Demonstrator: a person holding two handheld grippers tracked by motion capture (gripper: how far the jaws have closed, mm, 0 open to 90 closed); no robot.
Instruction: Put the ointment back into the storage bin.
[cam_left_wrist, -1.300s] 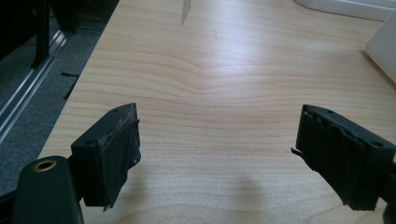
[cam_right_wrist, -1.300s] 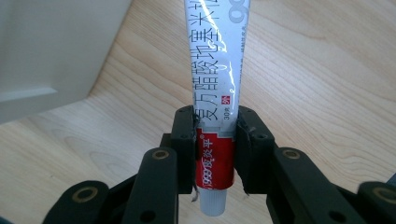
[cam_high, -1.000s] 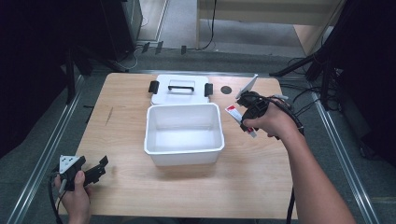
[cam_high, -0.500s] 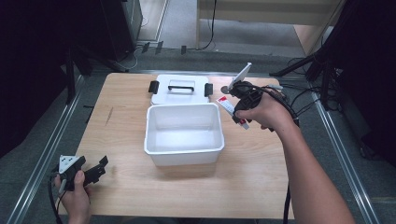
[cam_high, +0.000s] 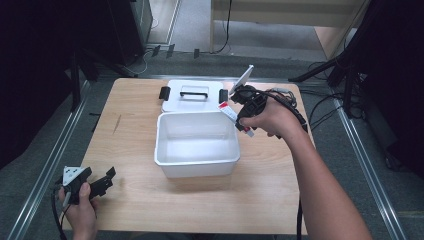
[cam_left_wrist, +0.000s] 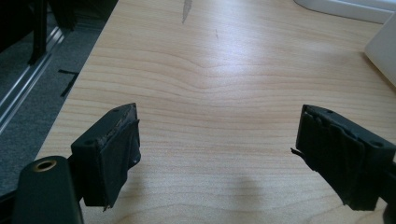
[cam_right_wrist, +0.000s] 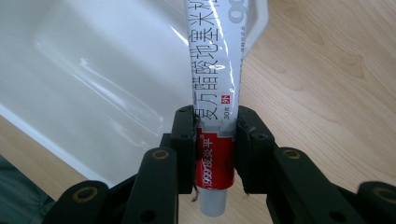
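A white ointment tube with a red band and grey lettering is clamped between the jaws of my right gripper, its white cap pointing back at the camera. From the high view the tube hangs over the right rim of an open white plastic bin at the table's middle, with the right gripper just beside that rim. My left gripper rests low at the table's front left corner. Its black pads stand wide apart over bare wood.
The bin's white lid with a black handle and black latches lies flat behind the bin. Cables trail off the table's back right. Bare wood lies to the left of and in front of the bin.
My right gripper has carried the tube leftward and slightly forward, from right of the bin to its right rim. The left gripper has stayed put.
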